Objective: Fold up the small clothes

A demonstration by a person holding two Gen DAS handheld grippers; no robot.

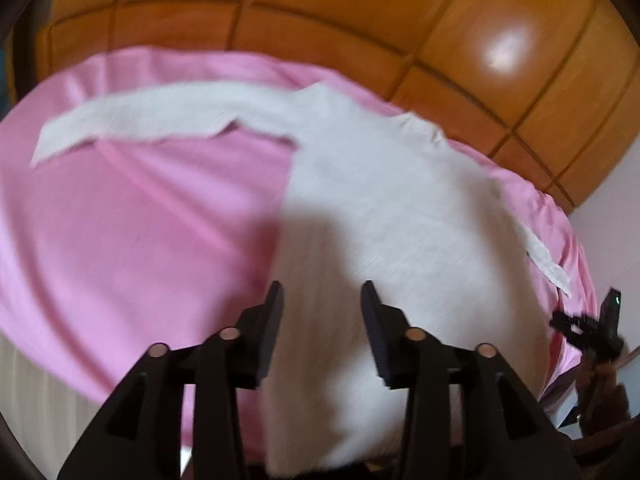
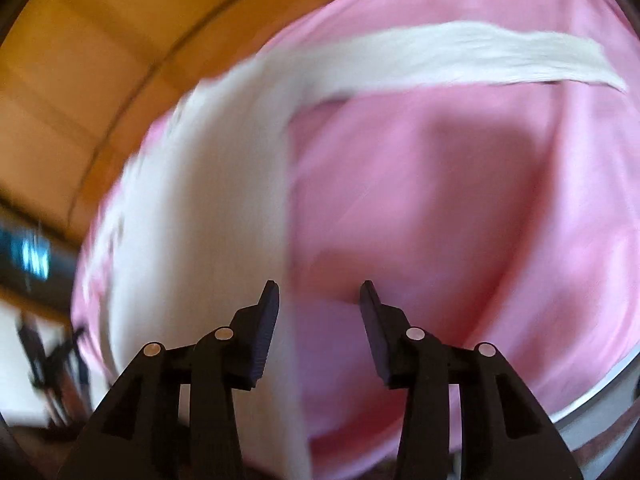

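Garment (image 1: 380, 200) lies below parted left jaws.

Nothing here can be read: no lettering, label, brand or number shows on the white garment (image 1: 392, 200), the pink sheet (image 1: 140, 220) or the wooden panels (image 1: 320, 12), and both views are blurred.

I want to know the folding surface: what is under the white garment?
The white garment lies spread on a pink sheet, which shows all around it. What is beneath the sheet is covered. Wooden panels stand behind.
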